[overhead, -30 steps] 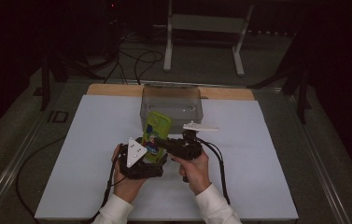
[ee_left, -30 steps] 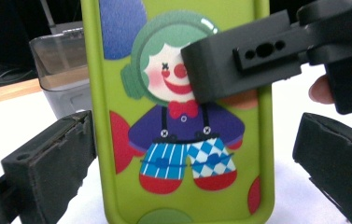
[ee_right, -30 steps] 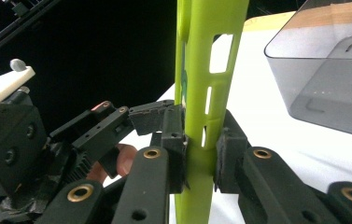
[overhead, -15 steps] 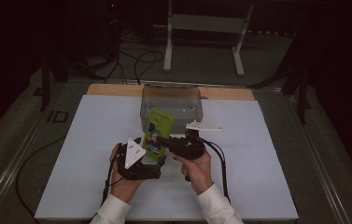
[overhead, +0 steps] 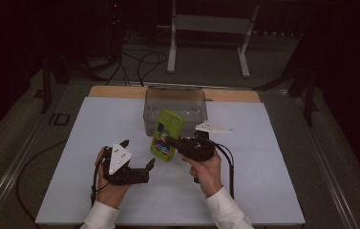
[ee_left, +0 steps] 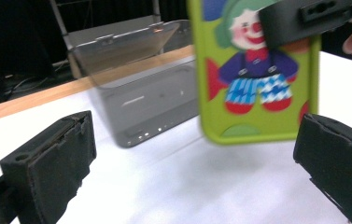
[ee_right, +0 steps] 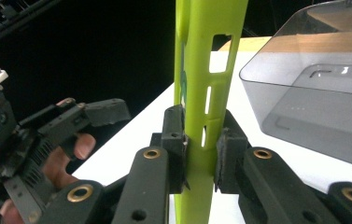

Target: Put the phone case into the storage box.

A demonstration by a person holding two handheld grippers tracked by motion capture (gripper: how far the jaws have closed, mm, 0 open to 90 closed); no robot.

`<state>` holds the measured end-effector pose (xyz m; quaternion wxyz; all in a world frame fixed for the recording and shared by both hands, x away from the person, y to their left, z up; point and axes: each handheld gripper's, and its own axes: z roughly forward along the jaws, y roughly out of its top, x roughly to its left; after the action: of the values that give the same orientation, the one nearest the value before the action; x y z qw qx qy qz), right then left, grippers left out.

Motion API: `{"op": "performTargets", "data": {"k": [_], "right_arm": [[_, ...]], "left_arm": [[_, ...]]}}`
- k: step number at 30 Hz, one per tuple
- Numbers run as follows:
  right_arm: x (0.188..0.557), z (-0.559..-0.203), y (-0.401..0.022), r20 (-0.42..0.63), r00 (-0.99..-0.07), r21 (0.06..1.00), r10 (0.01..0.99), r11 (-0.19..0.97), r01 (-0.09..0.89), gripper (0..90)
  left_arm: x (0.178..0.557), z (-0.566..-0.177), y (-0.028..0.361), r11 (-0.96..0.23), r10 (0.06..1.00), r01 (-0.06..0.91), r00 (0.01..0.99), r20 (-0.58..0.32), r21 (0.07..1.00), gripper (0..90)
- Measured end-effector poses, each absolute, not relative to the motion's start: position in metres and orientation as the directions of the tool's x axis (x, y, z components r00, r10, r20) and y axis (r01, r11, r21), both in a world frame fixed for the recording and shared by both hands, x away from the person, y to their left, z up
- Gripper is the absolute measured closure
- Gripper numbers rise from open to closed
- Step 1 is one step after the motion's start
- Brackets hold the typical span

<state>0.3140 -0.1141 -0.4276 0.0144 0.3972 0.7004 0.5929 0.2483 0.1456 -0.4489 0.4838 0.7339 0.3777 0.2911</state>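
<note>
Tongs, high view: right tongs (overhead: 170, 141) clamp green phone case (overhead: 166, 135) above tabletop (overhead: 263, 181), before clear box (overhead: 175, 102); left tongs (overhead: 139, 160) spread, empty. Left gripper view: case hangs between wide-apart jaws, untouched. Right gripper view: pads (ee_right: 176, 140) pinch case edge upright.

The top of the green phone case (ee_left: 257, 79) is running off the upper edge in the left gripper view, and the right gripper's jaw is covering its corner at two o'clock; its outline is blurring. In the right gripper view its two ends are leaving the frame at twelve and six o'clock. The clear plastic box (ee_right: 318, 88) is getting cut off at three o'clock there. In the high view, the case's printed picture is looking too small to make out, and the person's forearms are running off at six o'clock.
</note>
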Motion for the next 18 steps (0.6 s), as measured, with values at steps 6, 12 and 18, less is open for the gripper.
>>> {"op": "performTargets", "data": {"k": [6, 12, 18], "right_arm": [[0.315, -0.428, -0.115, 0.431, -0.678, 0.846, 0.596, -0.004, 0.533, 77.9], [0.315, -0.426, -0.117, 0.415, -0.671, 0.85, 0.614, 0.002, 0.527, 78.0], [0.315, -0.425, -0.119, 0.399, -0.668, 0.856, 0.628, 0.006, 0.517, 78.0]], "left_arm": [[0.241, -0.455, 0.173, -0.233, 0.858, 0.267, 0.509, 0.068, 0.935, 0.0], [0.233, -0.469, 0.199, -0.22, 0.88, 0.28, 0.471, 0.066, 0.935, 0.0], [0.229, -0.478, 0.212, -0.224, 0.888, 0.292, 0.455, 0.071, 0.93, 0.0]]}}
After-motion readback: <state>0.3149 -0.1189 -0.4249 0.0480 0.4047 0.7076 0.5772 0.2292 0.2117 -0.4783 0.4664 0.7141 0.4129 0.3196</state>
